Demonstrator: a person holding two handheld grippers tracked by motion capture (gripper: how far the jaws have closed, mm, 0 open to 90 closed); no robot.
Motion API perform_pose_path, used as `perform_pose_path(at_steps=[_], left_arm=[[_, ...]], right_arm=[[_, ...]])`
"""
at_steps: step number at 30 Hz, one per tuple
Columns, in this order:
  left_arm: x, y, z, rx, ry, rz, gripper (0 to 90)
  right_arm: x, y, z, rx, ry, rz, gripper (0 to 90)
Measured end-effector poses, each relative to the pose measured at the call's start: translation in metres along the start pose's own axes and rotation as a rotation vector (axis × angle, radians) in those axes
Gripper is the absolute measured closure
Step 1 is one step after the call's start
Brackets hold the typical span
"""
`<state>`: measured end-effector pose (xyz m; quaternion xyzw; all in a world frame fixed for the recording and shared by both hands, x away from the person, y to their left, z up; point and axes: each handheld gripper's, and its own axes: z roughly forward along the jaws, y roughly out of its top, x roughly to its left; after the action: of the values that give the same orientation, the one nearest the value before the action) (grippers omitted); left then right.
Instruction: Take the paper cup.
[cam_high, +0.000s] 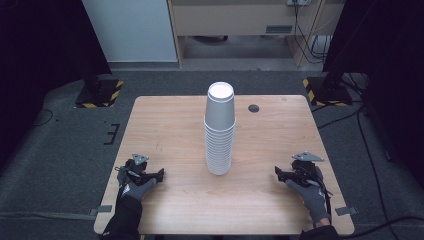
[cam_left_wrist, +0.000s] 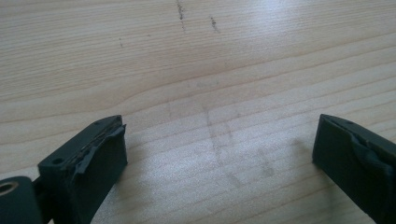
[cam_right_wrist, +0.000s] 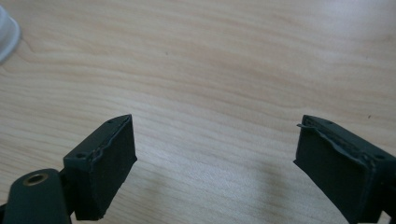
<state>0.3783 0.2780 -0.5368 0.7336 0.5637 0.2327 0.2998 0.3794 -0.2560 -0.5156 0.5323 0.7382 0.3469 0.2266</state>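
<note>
A tall stack of white paper cups (cam_high: 220, 130) stands upside down at the middle of the wooden table (cam_high: 165, 125). My left gripper (cam_high: 159, 175) rests near the table's front left, held by a gloved hand, jaws wide apart over bare wood (cam_left_wrist: 219, 135). My right gripper (cam_high: 278, 173) rests near the front right, also open, with nothing between its jaws (cam_right_wrist: 215, 144). A white rim of the cup stack (cam_right_wrist: 7, 32) peeks in at the top left of the right gripper view. Both grippers point inward toward the stack, well apart from it.
A small dark round hole (cam_high: 254, 108) sits in the tabletop behind the stack to the right. Black stands with yellow-striped bases (cam_high: 97, 92) flank the table on the carpet. Cables (cam_high: 370, 150) run along the floor at the right.
</note>
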Motion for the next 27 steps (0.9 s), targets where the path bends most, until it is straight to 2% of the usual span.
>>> perform_pose_path(at_steps=[11,19,27], left_arm=[[0.0,0.0,0.0,0.003,-0.001,0.002,1.0],[0.0,0.001,0.001,0.007,-0.005,0.005,0.1],[0.0,0.001,0.001,0.008,-0.005,0.006,0.0]], right_arm=[[0.006,0.01,-0.02,-0.098,0.036,0.006,14.6],[0.011,0.015,-0.031,-0.14,0.065,0.004,15.0],[0.014,0.032,-0.048,-0.229,0.079,0.014,15.1]])
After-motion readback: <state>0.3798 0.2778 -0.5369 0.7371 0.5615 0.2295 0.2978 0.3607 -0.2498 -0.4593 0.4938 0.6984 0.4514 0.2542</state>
